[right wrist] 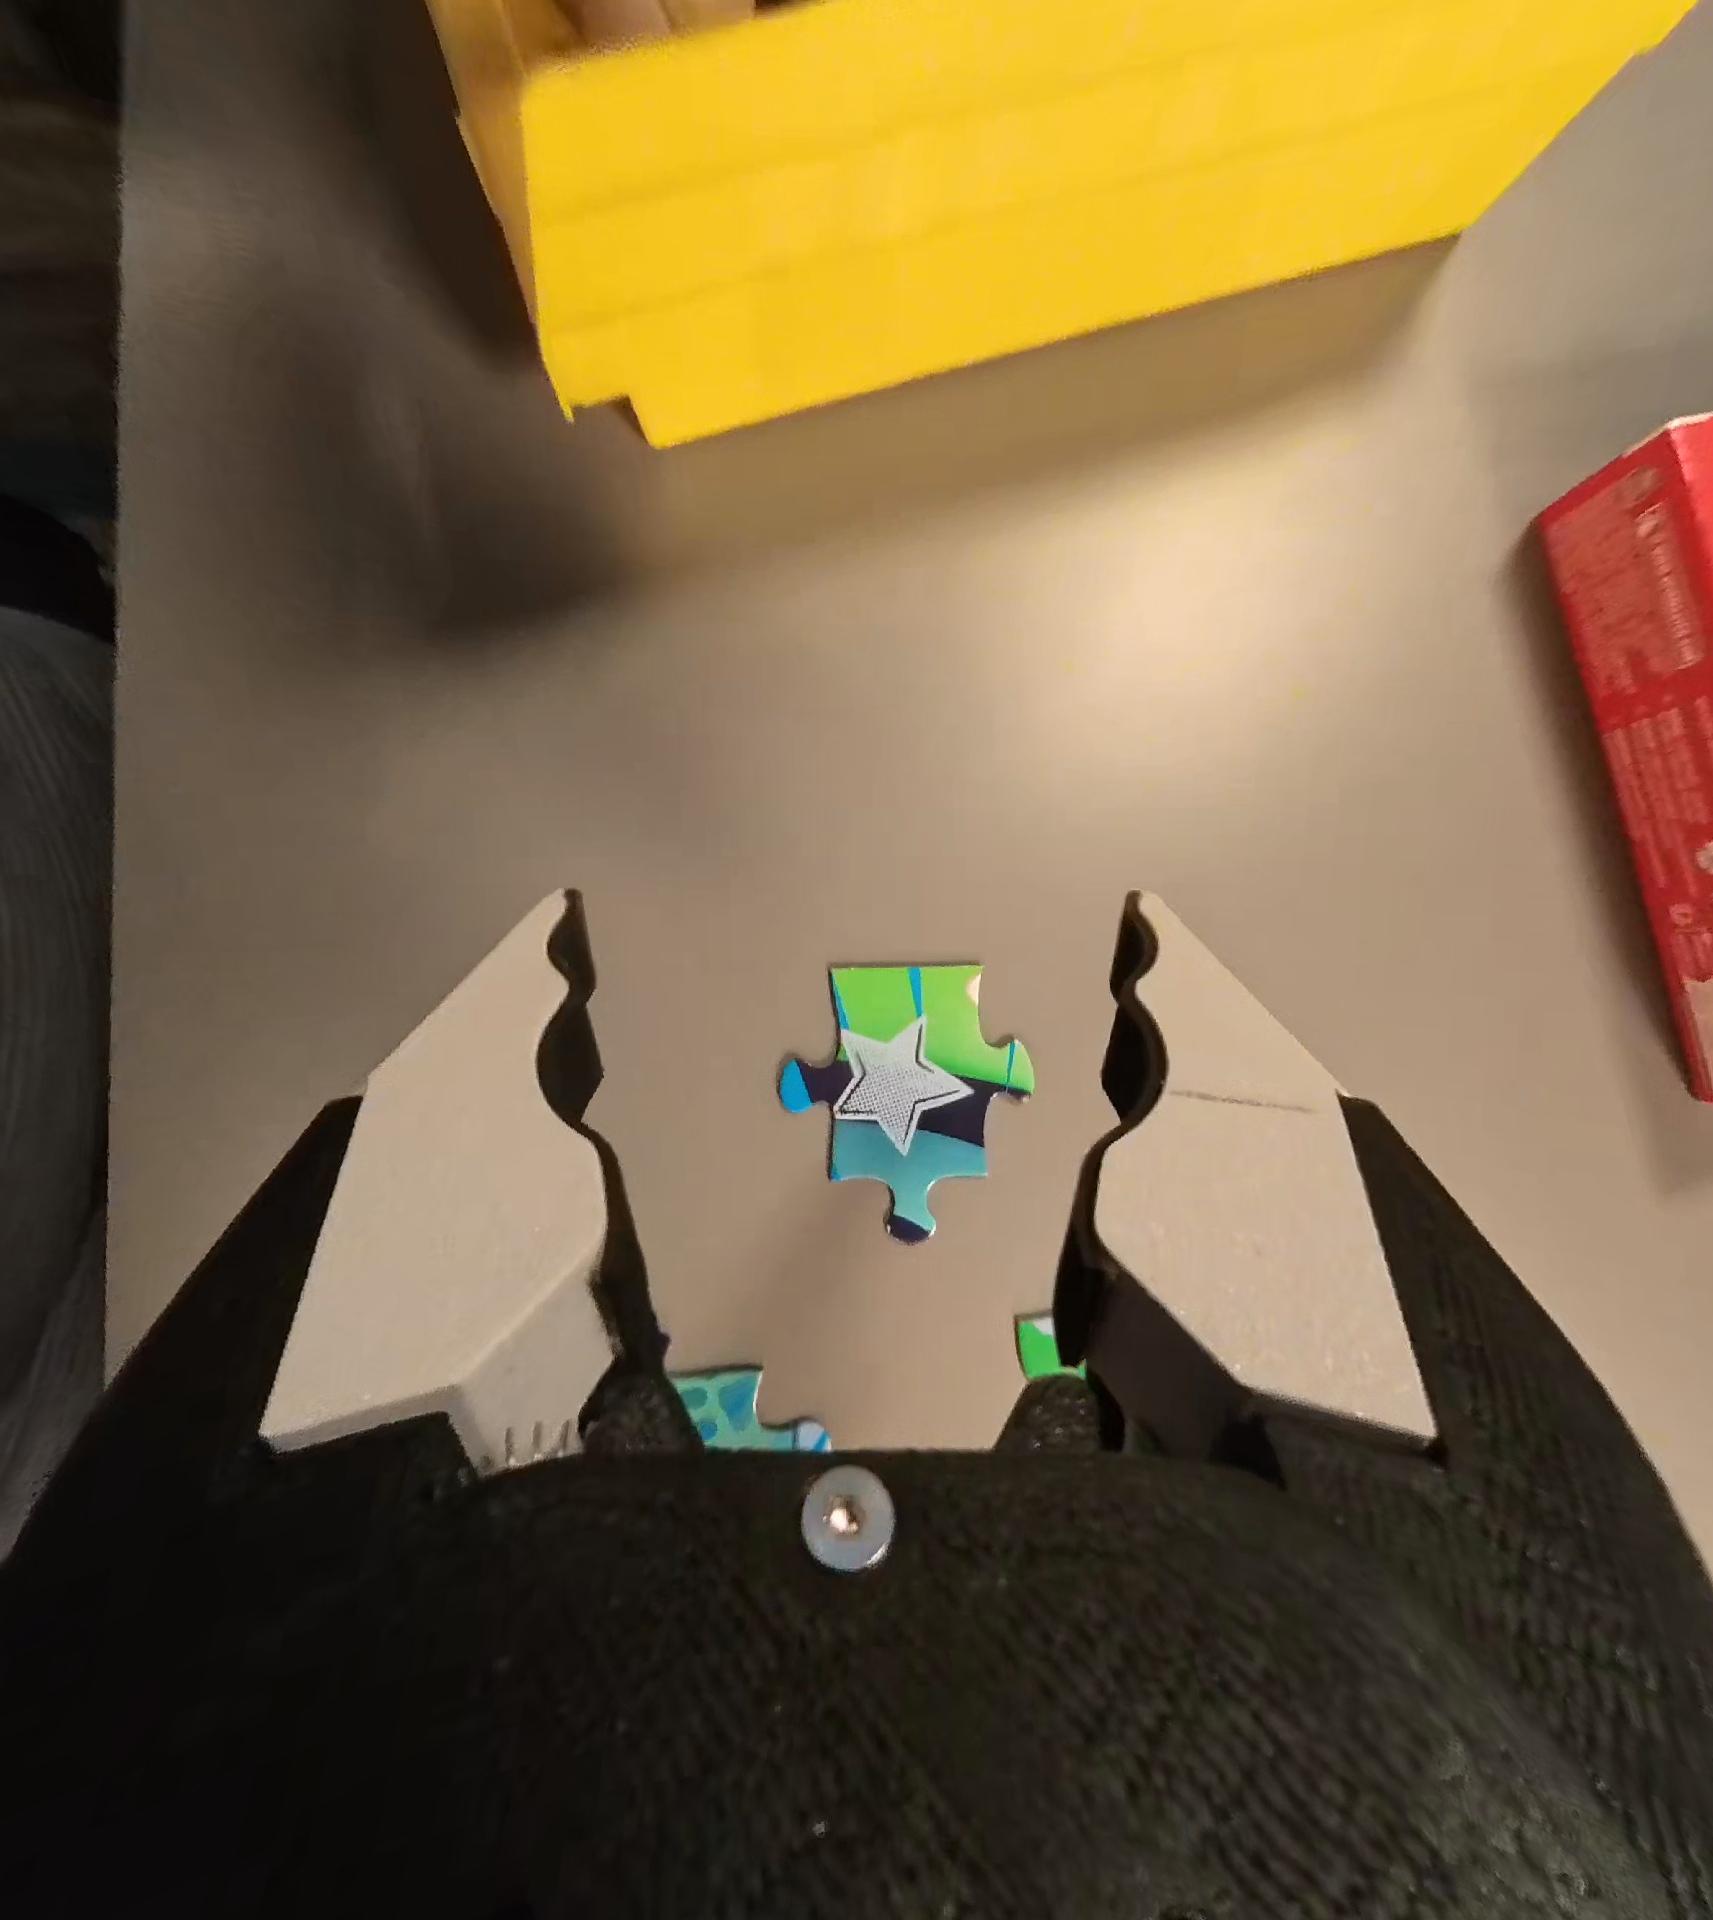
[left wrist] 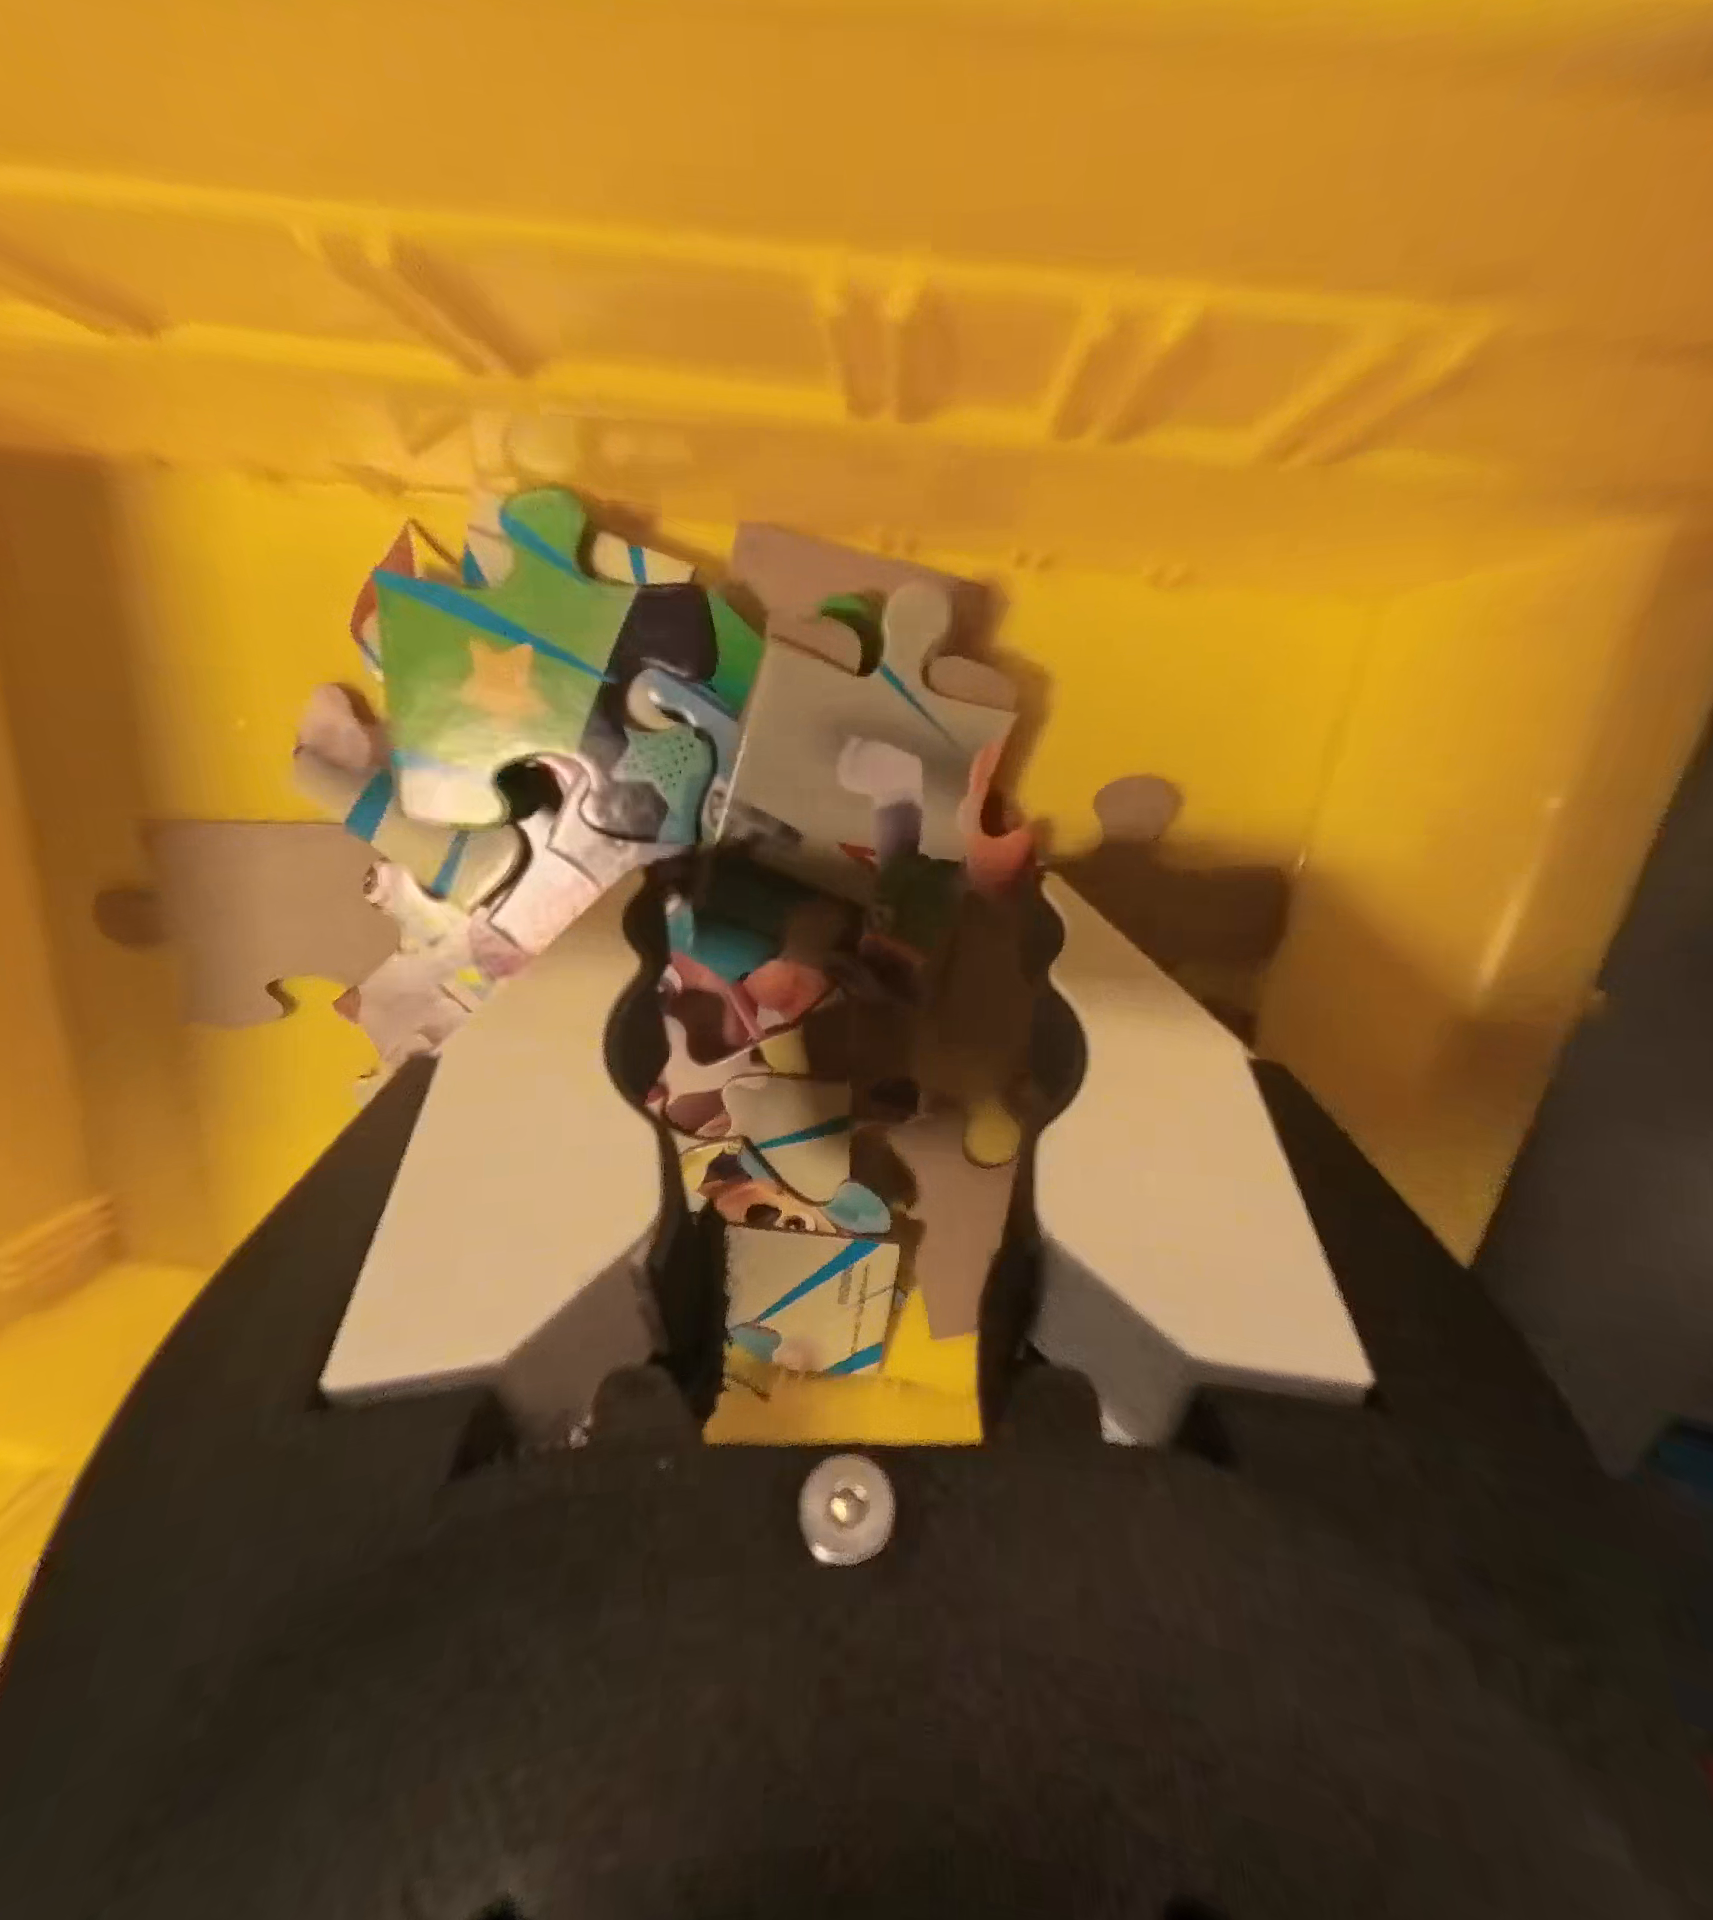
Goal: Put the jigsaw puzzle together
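Your left tongs [left wrist: 836,935] reach down into the yellow bin [left wrist: 1195,727], fingers pointing at its floor. They stand parted over a loose heap of puzzle pieces [left wrist: 686,727]; several pieces lie in the gap between the two fingers, but blur prevents telling whether either pad presses on them, so you cannot tell whether anything is grasped. The heap mixes printed faces in green, blue and pink with plain grey backs.

Your right tongs [right wrist: 847,914] point downward over the grey desk [right wrist: 831,675], fully released and grasping nothing. The same yellow bin [right wrist: 987,208] sits beyond their tips; a red box [right wrist: 1683,779] lies well apart to the right.

A single star puzzle piece [right wrist: 904,1091] lies flat on the desk between the right fingers, clear of both pads. It shows a silver star on green, dark blue and teal.
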### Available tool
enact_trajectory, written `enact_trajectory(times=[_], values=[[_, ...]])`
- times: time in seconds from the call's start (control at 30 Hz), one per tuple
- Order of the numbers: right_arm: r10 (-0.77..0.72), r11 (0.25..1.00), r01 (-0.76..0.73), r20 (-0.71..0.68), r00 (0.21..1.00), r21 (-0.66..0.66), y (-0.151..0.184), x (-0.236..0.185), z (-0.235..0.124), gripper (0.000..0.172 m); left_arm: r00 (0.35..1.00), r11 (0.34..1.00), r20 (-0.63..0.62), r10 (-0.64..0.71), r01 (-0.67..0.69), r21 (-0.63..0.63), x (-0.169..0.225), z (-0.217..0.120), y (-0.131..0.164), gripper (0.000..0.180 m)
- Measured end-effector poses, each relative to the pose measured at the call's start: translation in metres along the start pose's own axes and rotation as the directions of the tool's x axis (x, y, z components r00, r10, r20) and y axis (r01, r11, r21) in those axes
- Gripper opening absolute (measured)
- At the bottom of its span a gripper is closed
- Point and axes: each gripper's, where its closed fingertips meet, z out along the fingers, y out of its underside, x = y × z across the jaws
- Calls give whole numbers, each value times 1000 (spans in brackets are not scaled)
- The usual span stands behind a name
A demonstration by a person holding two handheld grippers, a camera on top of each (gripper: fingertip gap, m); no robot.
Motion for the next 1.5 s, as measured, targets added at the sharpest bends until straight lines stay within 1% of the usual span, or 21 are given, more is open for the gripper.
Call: enact_trajectory(times=[0.03, 0.2, 0.27, 0.33, 0.4, 0.63, 0.7, 0.77, 0.83, 0.87, 0.93, 0.97, 1.03, 1.07, 1.1, 1.13, 1.23, 1.3, 1.37, 1.43, 1.5], values=[[1, 1000, -1, 1, 1000, 23, -3, 0, -2, 98, 1000, 1000, 9, 30, -30, 7, 1, -1, -2, 61], [-2, 994, 2, -1, 1000, 111, -17, -1, -8, 93, 975, 987, 153, 161, -163, -4, -2, -7, -6, 60], [-12, 989, 16, -28, 1000, 145, -24, 1, -9, 93, 964, 984, 211, 163, -173, 32, -4, -16, -10, 33], [-25, 980, 37, -64, 998, 194, -35, 5, -10, 92, 947, 980, 285, 145, -177, 88, -7, -29, -16, 17], [-33, 969, 50, -76, 997, 240, -49, 4, -10, 91, 934, 975, 336, 120, -175, 137, -9, -41, -21, 10], [-120, 959, 133, -68, 990, 248, -72, -12, 0, 80, 950, 974, 307, 49, -113, 194, -2, -49, -22, 1], [-138, 950, 159, -96, 986, 268, -78, -13, -1, 71, 928, 968, 372, -17, -78, 240, -12, -64, -24, 0], [-138, 936, 173, -132, 982, 308, -88, -12, -6, 57, 917, 934, 383, -111, -35, 355, -17, -85, -33, 0], [-120, 915, 170, -157, 980, 366, -101, -10, -13, 49, 932, 862, 310, -190, 7, 506, -11, -106, -49, 0], [-104, 901, 162, -163, 981, 402, -109, -9, -17, 48, 947, 812, 242, -209, 30, 583, -4, -117, -60, 0], [-59, 862, 124, -145, 988, 492, -126, -8, -26, 49, 981, 686, 42, -187, 100, 720, 20, -137, -85, 1], [-39, 839, 90, -105, 994, 536, -134, -10, -31, 50, 987, 632, -57, -149, 139, 763, 34, -146, -96, 1], [-13, 789, 2, 12, 1000, 614, -148, -18, -39, 49, 982, 574, -177, -67, 183, 798, 55, -156, -110, 1], [-7, 773, -41, 73, 997, 633, -152, -22, -42, 42, 978, 557, -207, -37, 192, 808, 63, -159, -115, 0], [-11, 767, -76, 131, 991, 637, -154, -26, -43, 28, 973, 540, -231, -8, 199, 818, 70, -162, -120, 0], [-31, 769, -100, 192, 981, 632, -153, -33, -44, 1, 966, 522, -256, 23, 207, 827, 77, -165, -124, 0], [-20, 768, -200, 335, 942, 609, -149, -42, -45, 0, 958, 468, -283, 45, 231, 853, 83, -175, -130, 0], [54, 764, -261, 344, 938, 591, -141, -30, -44, 0, 968, 446, -251, -10, 229, 865, 75, -178, -129, 5], [195, 785, -331, 297, 935, 523, -117, -2, -32, 0, 978, 461, -164, -128, 205, 864, 55, -175, -118, 28], [350, 800, -450, 300, 887, 398, -83, 20, -12, 0, 963, 497, -72, -259, 197, 845, 31, -168, -100, 30], [478, 776, -571, 341, 810, 268, -53, 30, 9, 0, 930, 584, 16, -368, 218, 782, 9, -149, -78, 30]])
